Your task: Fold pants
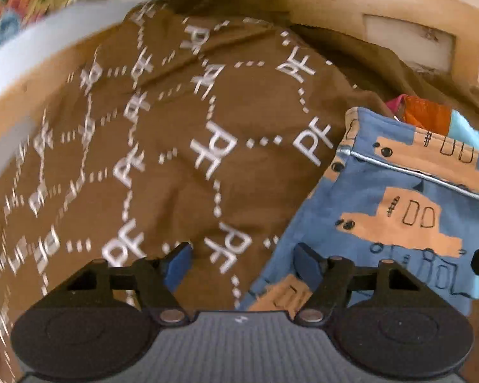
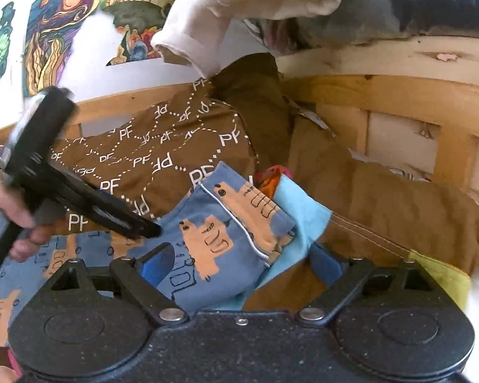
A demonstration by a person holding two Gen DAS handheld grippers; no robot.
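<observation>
Still at the pick-up stage — blue truck-print pants (image 2: 220,239) lie crumpled on the brown PF-print fabric (image 1: 182,146). My left gripper (image 1: 239,260) and right gripper (image 2: 242,263) both have jaws wide, holding nothing. Next I'd need the waistband — both corners.

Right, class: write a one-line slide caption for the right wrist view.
Open right gripper poised over blue truck-print pants on brown PF-print fabric, left gripper reaching in.
</observation>
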